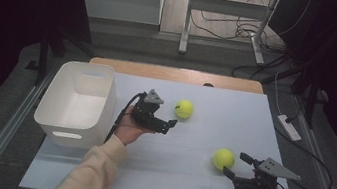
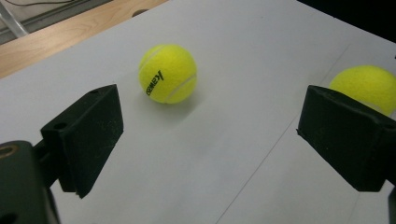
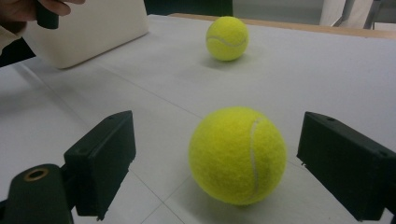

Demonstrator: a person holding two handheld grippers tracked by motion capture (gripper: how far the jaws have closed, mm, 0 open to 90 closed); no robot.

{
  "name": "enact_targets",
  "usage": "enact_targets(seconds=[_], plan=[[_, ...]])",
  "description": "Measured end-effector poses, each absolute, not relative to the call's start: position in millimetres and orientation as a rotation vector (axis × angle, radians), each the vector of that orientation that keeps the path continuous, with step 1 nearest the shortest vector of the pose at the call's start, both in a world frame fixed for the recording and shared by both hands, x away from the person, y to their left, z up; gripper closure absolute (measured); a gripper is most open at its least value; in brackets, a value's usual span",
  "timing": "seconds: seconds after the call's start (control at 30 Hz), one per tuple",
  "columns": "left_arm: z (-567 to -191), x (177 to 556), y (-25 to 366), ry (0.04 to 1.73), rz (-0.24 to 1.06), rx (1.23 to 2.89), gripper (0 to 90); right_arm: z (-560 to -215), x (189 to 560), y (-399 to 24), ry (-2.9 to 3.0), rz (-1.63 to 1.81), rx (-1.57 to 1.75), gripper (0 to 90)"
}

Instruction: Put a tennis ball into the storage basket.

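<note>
Two yellow tennis balls lie on the white table top point(image 1: 194, 179). The far ball point(image 1: 184, 109) point(image 2: 168, 73) rests just beyond my left gripper point(image 1: 172, 116) point(image 2: 210, 140), whose jaws stand wide apart with nothing between them. The near ball point(image 1: 223, 159) point(image 3: 237, 155) sits close in front of my right gripper point(image 1: 236, 165) point(image 3: 224, 144), centred on the gap of its open jaws, with space on both sides. In the left gripper view the near ball point(image 2: 369, 86) peeks out behind the right-hand jaw. The far ball point(image 3: 227, 38) also shows farther back in the right gripper view.
A white plastic bin point(image 1: 76, 103) point(image 3: 88, 32) stands at the table's left side, beside the left hand point(image 1: 126, 129). A wooden strip point(image 1: 177, 74) runs along the table's far edge. Cables and a desk frame point(image 1: 228, 22) lie on the floor beyond.
</note>
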State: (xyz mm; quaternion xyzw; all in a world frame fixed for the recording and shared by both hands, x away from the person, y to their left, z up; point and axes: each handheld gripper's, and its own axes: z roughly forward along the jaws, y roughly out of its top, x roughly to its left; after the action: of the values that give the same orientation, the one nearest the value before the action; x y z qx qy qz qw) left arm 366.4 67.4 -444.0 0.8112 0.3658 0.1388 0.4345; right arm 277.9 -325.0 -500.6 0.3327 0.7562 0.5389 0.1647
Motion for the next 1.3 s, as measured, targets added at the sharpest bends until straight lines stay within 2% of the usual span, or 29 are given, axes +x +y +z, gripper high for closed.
enact_targets(seconds=[1.3], plan=[[-451.7,407.7,55.2,0.967,0.355,2.055,7.0,-500.2,278.1,-325.7,2.145,1.546,0.951,11.7]])
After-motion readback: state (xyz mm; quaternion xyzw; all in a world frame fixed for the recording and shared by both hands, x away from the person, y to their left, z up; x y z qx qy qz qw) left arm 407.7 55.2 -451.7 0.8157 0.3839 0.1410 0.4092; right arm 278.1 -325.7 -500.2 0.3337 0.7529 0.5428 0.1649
